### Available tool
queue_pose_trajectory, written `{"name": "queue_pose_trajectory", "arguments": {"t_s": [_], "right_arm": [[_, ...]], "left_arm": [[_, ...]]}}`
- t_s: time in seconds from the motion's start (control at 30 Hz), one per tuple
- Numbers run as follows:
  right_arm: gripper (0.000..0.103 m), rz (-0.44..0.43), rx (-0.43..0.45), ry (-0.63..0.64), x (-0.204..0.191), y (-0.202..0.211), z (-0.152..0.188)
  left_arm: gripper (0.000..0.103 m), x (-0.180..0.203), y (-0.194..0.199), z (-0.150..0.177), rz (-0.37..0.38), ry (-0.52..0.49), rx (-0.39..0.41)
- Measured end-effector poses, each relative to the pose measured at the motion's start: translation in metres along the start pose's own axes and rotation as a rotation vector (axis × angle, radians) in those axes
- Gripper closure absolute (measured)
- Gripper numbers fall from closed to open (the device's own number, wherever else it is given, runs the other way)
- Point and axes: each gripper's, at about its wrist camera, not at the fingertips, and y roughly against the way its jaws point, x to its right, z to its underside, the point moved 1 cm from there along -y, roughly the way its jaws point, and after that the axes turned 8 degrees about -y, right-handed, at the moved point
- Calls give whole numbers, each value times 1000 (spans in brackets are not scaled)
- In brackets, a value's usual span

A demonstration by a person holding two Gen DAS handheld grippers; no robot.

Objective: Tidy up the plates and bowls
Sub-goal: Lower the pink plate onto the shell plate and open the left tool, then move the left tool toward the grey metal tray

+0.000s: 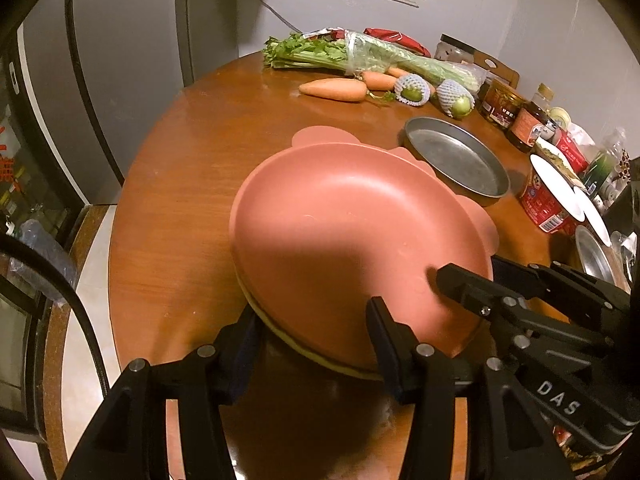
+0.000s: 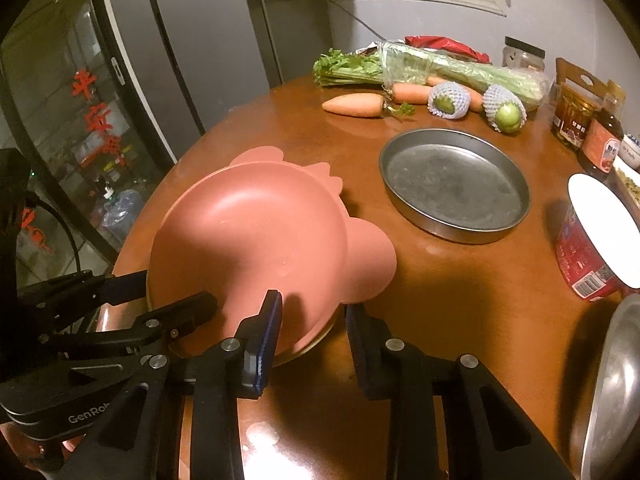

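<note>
Straddling the near rim of the pink scalloped plastic plate [image 1: 352,232], already stacked on a yellowish dish on the round brown wooden table [image 1: 180,184], both the left gripper [image 1: 316,344] and right gripper [image 2: 314,340] stand partly parted without visibly pinching, while the grey round metal pan [image 2: 454,184] lies unstacked well apart.

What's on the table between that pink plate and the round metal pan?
Nothing: in the right wrist view, only bare wooden tabletop separates the pink plate from the metal pan.
</note>
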Motion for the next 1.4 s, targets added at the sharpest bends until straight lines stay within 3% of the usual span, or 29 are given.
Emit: {"name": "queue_pose_trajectory", "arguments": {"t_s": [0.7, 1.23, 1.4], "right_arm": [[64, -54, 42, -43, 12, 33, -18], [62, -19, 88, -54, 35, 68, -41], [55, -13, 115, -76, 40, 83, -50]], "left_arm": [[46, 0, 32, -26, -51, 28, 65], [44, 22, 49, -61, -57, -7, 111], [43, 31, 58, -75, -64, -33, 136]]}}
